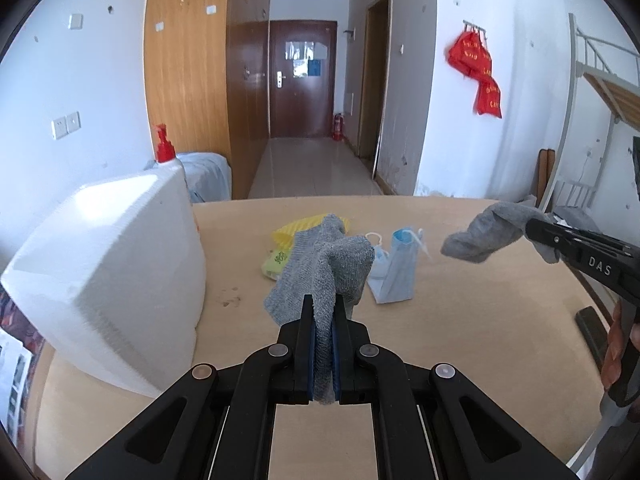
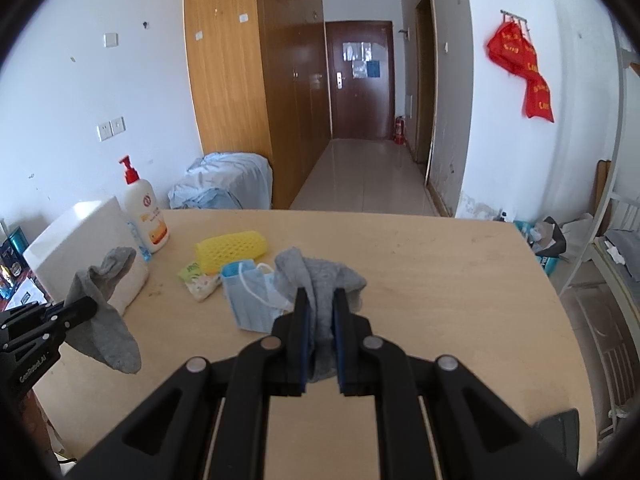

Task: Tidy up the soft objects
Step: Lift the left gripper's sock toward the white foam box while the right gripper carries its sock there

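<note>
My left gripper [image 1: 323,300] is shut on a grey sock [image 1: 320,264] and holds it above the wooden table [image 1: 480,320]; it also shows in the right wrist view [image 2: 94,306] with that sock [image 2: 104,320] drooping. My right gripper [image 2: 319,294] is shut on a second grey sock [image 2: 320,280] above the table [image 2: 440,280]; it shows in the left wrist view [image 1: 532,226] with its sock [image 1: 484,236]. Blue face masks [image 2: 252,300], a yellow mesh sponge [image 2: 231,255] and a small green packet [image 2: 198,278] lie on the table.
A white foam box [image 1: 108,272] stands at the table's left, with a lotion pump bottle [image 2: 142,212] behind it. A cloth-covered bundle [image 2: 224,186] lies on the floor beyond the table. A metal bunk bed frame [image 1: 592,92] stands to the right.
</note>
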Tool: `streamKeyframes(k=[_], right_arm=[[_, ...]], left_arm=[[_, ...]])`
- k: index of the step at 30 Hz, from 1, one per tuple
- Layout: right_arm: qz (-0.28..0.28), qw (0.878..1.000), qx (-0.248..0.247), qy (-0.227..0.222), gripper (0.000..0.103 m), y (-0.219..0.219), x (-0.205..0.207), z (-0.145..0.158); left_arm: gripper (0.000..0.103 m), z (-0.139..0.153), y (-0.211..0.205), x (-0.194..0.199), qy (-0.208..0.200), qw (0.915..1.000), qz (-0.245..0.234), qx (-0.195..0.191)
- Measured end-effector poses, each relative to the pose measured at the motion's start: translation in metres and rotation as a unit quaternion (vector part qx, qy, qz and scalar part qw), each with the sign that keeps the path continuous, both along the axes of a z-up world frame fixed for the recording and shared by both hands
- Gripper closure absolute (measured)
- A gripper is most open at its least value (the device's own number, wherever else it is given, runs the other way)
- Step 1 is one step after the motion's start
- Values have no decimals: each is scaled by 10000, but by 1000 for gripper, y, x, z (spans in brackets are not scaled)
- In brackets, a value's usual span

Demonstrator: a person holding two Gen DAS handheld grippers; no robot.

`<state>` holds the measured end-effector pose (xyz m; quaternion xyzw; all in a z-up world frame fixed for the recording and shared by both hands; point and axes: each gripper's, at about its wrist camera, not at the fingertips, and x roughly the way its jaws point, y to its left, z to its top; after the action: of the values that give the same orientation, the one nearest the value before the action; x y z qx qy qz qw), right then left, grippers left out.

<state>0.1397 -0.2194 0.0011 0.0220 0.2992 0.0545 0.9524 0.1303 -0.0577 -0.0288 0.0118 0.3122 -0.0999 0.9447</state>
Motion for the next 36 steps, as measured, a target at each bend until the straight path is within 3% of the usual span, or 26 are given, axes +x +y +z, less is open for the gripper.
streamKeyframes(k=[22,36], right_arm=[[-91,9976,44,-683,90,26,-90,22],[-144,9958,-22,-905,90,34,-114,27]], left_arm=[[97,34,22,-76,-673,9977,-14,-119],[97,42,31,-106,-941,9954,9,-160]])
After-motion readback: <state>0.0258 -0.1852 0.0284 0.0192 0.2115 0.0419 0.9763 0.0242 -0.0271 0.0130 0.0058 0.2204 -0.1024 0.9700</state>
